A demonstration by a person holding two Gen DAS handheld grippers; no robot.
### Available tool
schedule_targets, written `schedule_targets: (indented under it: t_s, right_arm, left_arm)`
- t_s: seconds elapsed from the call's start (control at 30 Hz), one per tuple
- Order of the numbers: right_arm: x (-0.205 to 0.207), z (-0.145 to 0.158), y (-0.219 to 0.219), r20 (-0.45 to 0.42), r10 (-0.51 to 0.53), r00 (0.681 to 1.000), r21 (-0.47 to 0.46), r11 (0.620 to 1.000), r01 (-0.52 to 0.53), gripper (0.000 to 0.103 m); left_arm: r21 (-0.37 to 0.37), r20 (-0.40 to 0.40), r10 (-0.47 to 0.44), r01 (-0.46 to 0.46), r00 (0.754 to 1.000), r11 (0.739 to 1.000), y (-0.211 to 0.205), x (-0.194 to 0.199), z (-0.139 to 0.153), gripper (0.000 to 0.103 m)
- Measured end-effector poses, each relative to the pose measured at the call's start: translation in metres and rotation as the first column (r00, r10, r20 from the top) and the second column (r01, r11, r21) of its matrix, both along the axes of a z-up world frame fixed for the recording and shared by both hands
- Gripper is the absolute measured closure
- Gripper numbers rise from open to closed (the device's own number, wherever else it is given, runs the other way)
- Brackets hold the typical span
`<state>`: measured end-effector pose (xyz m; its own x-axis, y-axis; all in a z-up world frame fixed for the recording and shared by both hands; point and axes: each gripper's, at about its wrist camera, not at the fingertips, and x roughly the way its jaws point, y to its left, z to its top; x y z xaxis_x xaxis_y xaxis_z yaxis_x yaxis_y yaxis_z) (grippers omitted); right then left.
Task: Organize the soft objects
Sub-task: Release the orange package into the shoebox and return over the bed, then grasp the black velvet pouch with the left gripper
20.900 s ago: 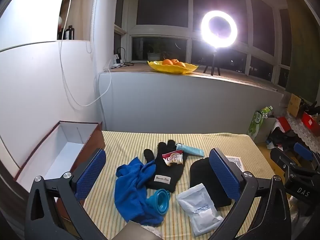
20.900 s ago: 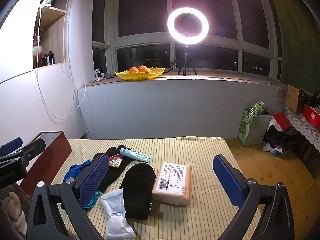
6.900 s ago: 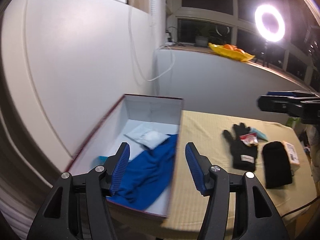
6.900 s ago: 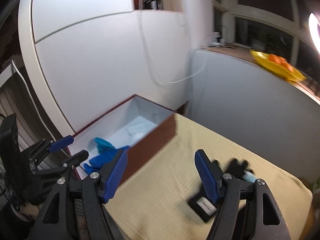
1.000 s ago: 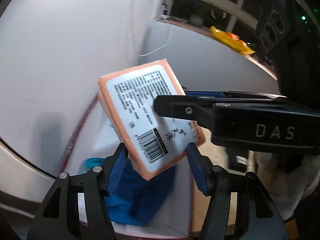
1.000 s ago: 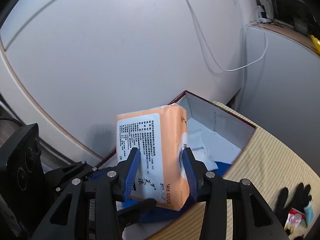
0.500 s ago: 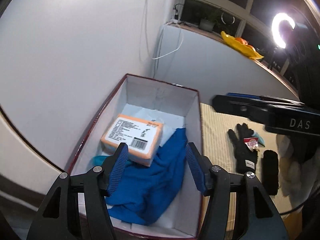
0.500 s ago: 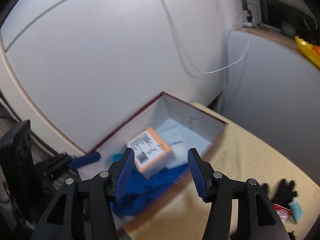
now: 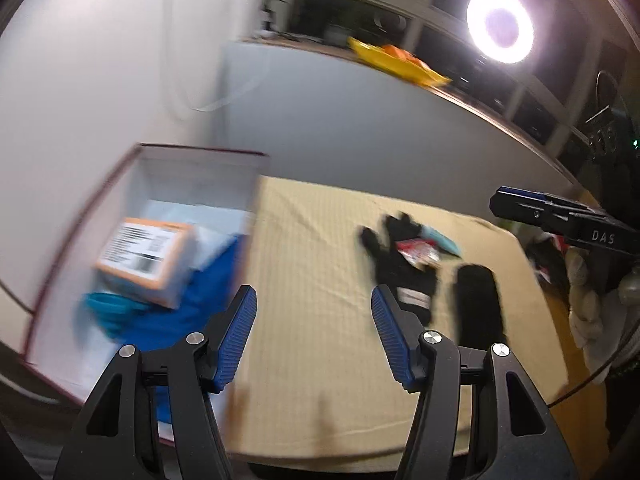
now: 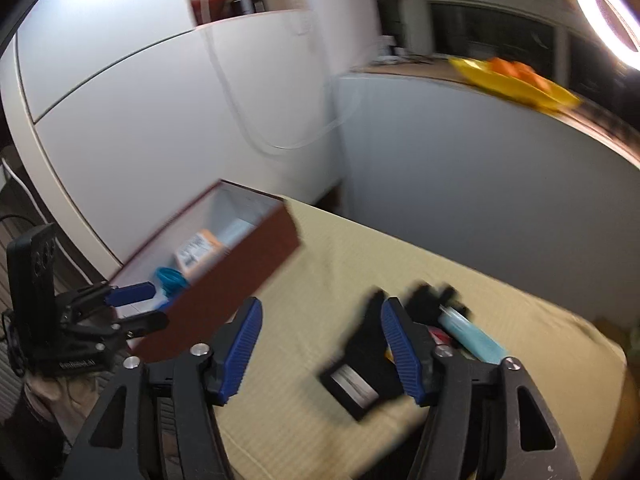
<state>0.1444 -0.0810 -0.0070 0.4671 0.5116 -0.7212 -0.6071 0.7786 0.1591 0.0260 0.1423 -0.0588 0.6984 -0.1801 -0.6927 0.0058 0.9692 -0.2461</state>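
An orange tissue pack (image 9: 148,258) lies in the dark-red box (image 9: 192,152) on a blue cloth (image 9: 192,312), beside a teal cup (image 9: 108,306). On the yellow striped tablecloth (image 9: 320,240) lie a black glove (image 9: 400,276), a black hat (image 9: 478,304), a red snack wrapper (image 9: 416,250) and a light-blue tube (image 9: 442,240). My left gripper (image 9: 312,304) is open and empty, over the cloth just right of the box. My right gripper (image 10: 320,320) is empty with its jaws opening, close above the glove (image 10: 368,344). The right wrist view is blurred.
The box (image 10: 224,276) stands at the table's left end against a white wall with a hanging cable. A yellow fruit bowl (image 9: 396,62) and a ring light (image 9: 500,26) are on the sill behind. A gloved hand (image 9: 588,308) holds the right gripper.
A second ago my right gripper held the orange pack above the box; the pack now lies inside. Both grippers have swung right, away from the box and over the table.
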Motion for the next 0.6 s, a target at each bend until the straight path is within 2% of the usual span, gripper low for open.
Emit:
schedule_targets:
  t_s: [0.13, 0.27, 0.43, 0.6]
  right_arm:
    - [-0.002, -0.017, -0.059, -0.047, -0.123, 0.991, -0.003, 0.992, 0.123, 0.041]
    - [-0.006, -0.048, -0.118, -0.134, -0.259, 0.956, -0.009, 0.965, 0.260, 0.041]
    - [-0.007, -0.084, -0.155, -0.243, -0.323, 0.914, -0.020, 0.944, 0.329, 0.041]
    - [-0.009, -0.109, -0.167, -0.304, -0.336, 0.892, -0.015, 0.937, 0.348, 0.041]
  left_arm:
    - [-0.034, -0.034, -0.112, 0.111, 0.993, 0.993, -0.045, 0.010, -0.016, 0.045]
    - [-0.053, -0.078, -0.219, 0.215, 0.973, 0.975, -0.093, 0.022, -0.035, 0.043]
    - [-0.087, -0.139, -0.351, 0.341, 0.926, 0.936, -0.146, 0.041, -0.056, 0.037]
    - [-0.095, -0.176, -0.396, 0.384, 0.901, 0.918, -0.175, 0.056, -0.069, 0.036]
